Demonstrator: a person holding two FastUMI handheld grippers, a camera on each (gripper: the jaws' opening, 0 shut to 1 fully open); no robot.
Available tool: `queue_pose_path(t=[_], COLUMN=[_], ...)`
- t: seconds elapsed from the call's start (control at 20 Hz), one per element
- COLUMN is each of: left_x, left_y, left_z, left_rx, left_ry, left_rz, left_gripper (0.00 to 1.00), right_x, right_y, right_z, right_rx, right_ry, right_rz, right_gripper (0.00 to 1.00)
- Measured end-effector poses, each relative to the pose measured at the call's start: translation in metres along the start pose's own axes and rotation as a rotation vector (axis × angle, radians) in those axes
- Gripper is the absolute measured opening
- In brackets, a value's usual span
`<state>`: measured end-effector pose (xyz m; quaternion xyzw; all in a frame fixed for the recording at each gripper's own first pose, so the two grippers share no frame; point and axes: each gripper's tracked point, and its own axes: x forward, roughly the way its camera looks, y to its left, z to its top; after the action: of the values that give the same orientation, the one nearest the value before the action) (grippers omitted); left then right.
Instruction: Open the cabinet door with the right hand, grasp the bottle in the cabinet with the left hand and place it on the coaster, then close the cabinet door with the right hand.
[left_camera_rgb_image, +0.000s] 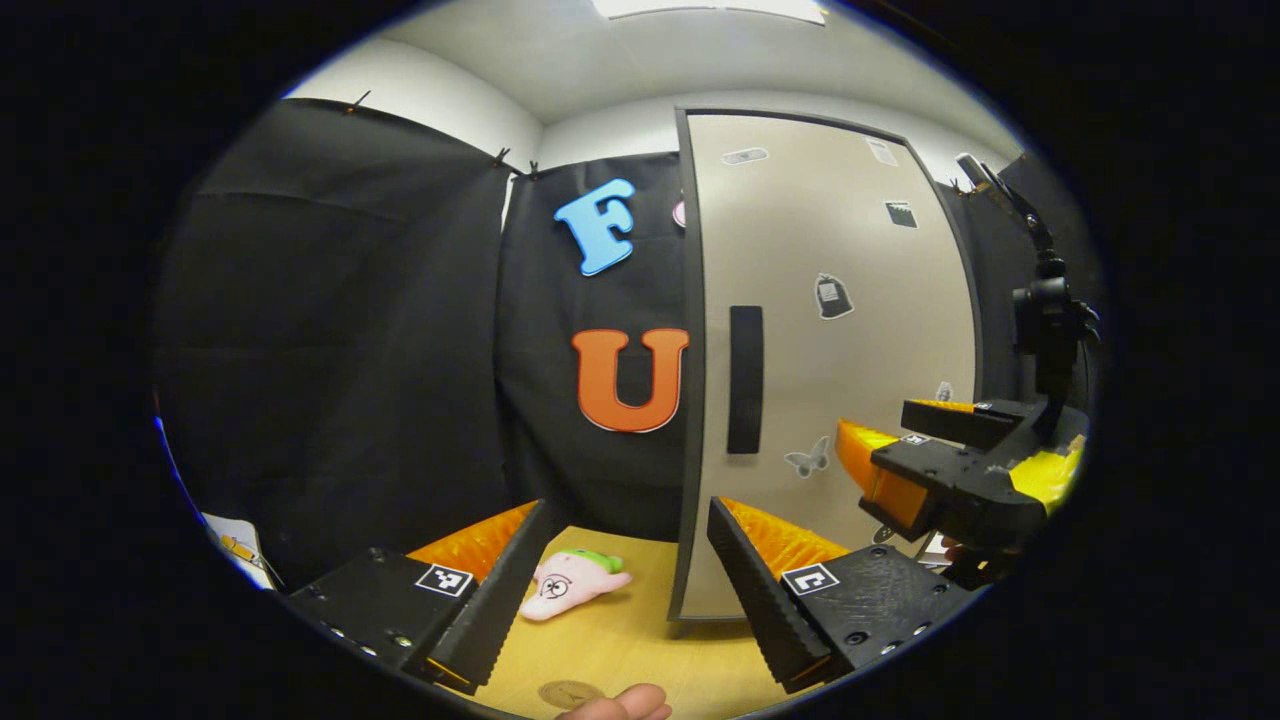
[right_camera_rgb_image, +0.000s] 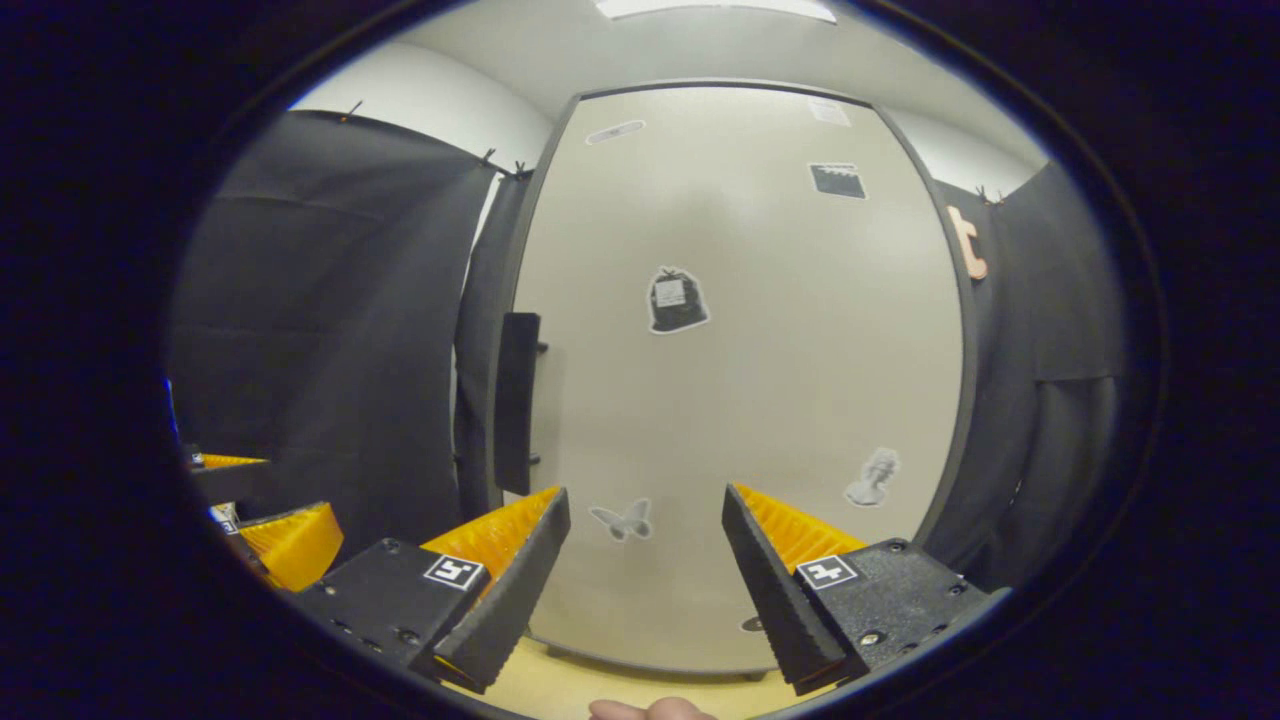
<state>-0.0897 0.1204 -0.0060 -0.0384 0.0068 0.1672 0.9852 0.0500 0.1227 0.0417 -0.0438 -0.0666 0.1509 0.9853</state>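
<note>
The beige cabinet door (left_camera_rgb_image: 850, 330) stands shut and hides the inside; its black vertical handle (left_camera_rgb_image: 745, 380) sits near the left edge. A round brown coaster (left_camera_rgb_image: 570, 693) lies on the wooden table close to me. My left gripper (left_camera_rgb_image: 625, 590) is open over the table with nothing between its fingers. My right gripper (left_camera_rgb_image: 905, 440) hovers to the right, in front of the door. In the right gripper view the door (right_camera_rgb_image: 760, 380) is close ahead, the handle (right_camera_rgb_image: 517, 400) lies up and left of the open right gripper (right_camera_rgb_image: 645, 580), and the left gripper (right_camera_rgb_image: 270, 530) shows at far left.
A pink plush toy (left_camera_rgb_image: 570, 582) lies on the table (left_camera_rgb_image: 640, 640) left of the cabinet's foot. A camera on a black arm (left_camera_rgb_image: 1045, 310) stands at the right. Black cloth walls close the booth to the left and behind. A fingertip (left_camera_rgb_image: 625, 705) shows at the bottom edge.
</note>
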Motion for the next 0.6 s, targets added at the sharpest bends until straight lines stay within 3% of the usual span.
queue_pose_path(t=[0.2,0.4,0.6], left_x=[-0.018,-0.023,-0.024], left_y=[0.030,0.047,0.052], left_z=[-0.013,-0.026,-0.045], left_rx=[0.000,-0.017,-0.043], left_ry=[0.033,0.068,0.117], left_rz=[0.065,0.103,0.102], left_gripper=[0.96,0.96,0.95], right_x=[0.030,0.051,0.069], right_y=[0.030,0.061,0.067], right_z=[0.021,0.020,0.013], right_rx=[-0.073,-0.099,-0.160], right_ry=[-0.076,-0.078,-0.035], right_rz=[0.026,0.065,0.001], right_gripper=[0.99,0.99,0.97])
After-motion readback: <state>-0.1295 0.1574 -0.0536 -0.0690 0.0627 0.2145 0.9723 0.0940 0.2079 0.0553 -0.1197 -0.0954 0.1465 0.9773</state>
